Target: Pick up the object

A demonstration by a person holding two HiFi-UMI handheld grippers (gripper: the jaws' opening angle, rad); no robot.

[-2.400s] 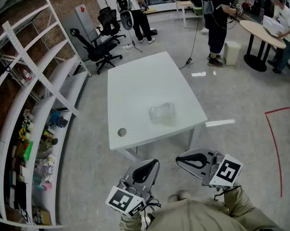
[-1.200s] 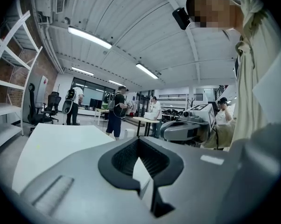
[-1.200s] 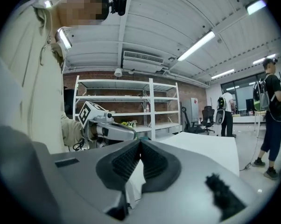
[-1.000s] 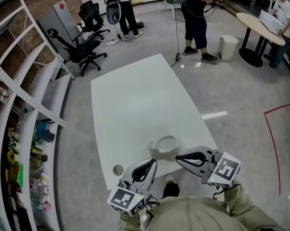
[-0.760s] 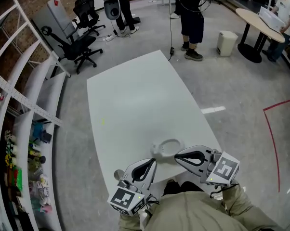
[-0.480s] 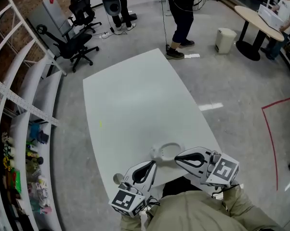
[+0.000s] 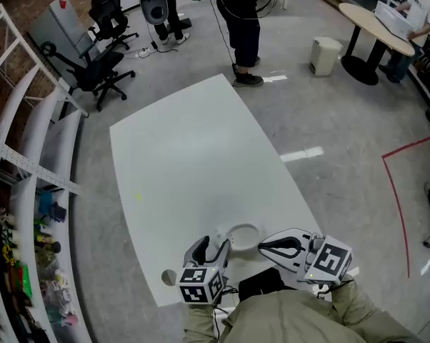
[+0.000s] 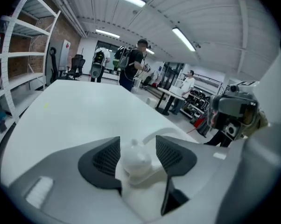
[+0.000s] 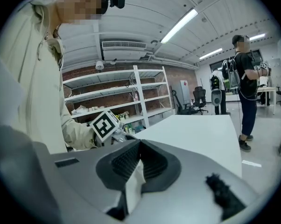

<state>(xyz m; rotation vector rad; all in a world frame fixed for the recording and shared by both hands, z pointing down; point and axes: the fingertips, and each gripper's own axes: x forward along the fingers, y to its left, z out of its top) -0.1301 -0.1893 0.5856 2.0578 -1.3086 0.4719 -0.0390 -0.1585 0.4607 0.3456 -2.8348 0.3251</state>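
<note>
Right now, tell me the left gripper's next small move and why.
Probably close the left gripper: its jaws are opening, the pale object already sits between the pads unpressed, near the table edge, so a gentle squeeze should secure it.

The object (image 7: 243, 235) lies on the table (image 7: 186, 156), shelves (image 7: 18, 170) to its left.

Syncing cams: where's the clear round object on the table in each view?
Head view: clear round object at the white table's near edge, bottom centre.
Left gripper view: low centre, rim curving just past the left gripper's opening jaws; a pale part seems between them.
Right gripper view: not in it.
Shared landmark: dark-clothed person standing beyond the table's far end.
</note>
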